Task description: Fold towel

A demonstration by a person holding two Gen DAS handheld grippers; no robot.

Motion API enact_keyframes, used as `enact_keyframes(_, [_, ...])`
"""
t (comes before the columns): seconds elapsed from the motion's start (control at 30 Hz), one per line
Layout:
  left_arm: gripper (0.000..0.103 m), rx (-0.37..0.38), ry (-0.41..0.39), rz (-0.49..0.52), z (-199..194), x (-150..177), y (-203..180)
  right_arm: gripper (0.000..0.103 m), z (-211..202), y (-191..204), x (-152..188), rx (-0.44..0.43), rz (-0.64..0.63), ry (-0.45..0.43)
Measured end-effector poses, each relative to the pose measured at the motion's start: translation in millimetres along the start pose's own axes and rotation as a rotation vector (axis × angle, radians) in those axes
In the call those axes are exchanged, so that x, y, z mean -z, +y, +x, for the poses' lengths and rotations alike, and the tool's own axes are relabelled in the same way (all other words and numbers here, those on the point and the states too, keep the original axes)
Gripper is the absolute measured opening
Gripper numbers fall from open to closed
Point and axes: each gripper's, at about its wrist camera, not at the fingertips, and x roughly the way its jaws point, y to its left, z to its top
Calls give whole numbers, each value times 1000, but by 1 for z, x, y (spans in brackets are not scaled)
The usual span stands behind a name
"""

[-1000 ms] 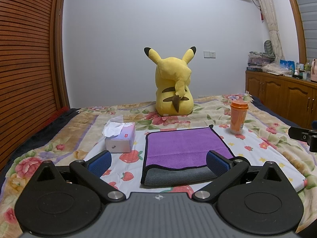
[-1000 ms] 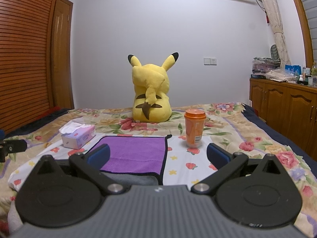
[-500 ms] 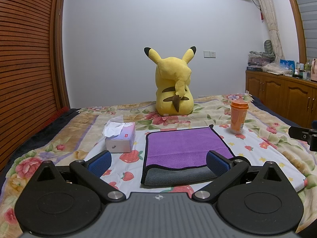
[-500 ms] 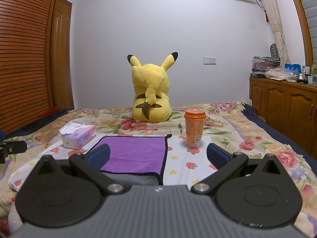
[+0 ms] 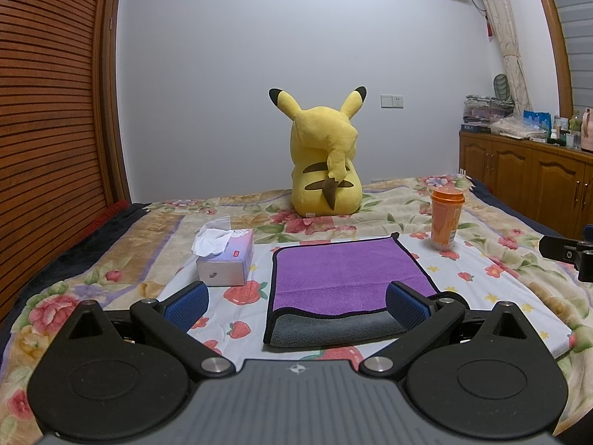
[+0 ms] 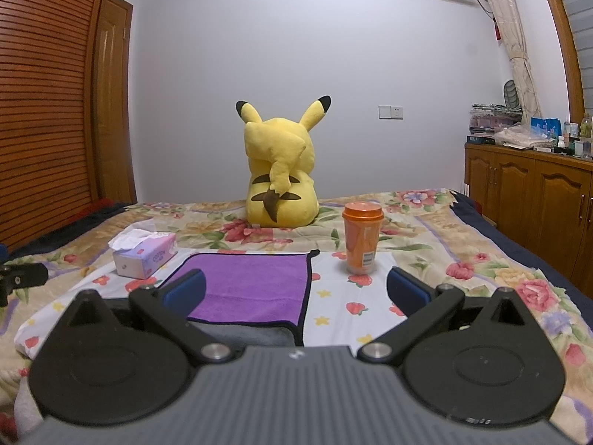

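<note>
A purple towel (image 5: 344,274) with black trim lies flat on the bed, its grey underside folded up along the near edge; it also shows in the right wrist view (image 6: 255,285). My left gripper (image 5: 296,306) is open and empty, hovering just in front of the towel's near edge, left of its middle. My right gripper (image 6: 296,291) is open and empty, over the towel's near right corner. Neither touches the towel.
A tissue box (image 5: 226,256) sits left of the towel. An orange cup (image 5: 446,218) stands at its far right corner. A yellow plush toy (image 5: 324,163) sits behind. A wooden cabinet (image 5: 530,181) lines the right wall. The floral bed sheet (image 5: 500,270) surrounds the towel.
</note>
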Motion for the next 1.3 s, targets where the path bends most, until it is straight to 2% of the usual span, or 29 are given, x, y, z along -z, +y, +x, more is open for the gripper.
enact_keyframes(0.7, [103,9,30,14,5,1,0,103,7,-1,2,-3,0,15])
enact_keyframes(1.3, [103,32,136,25,42,2,-3,103,31,1,-1,-17,-28,40])
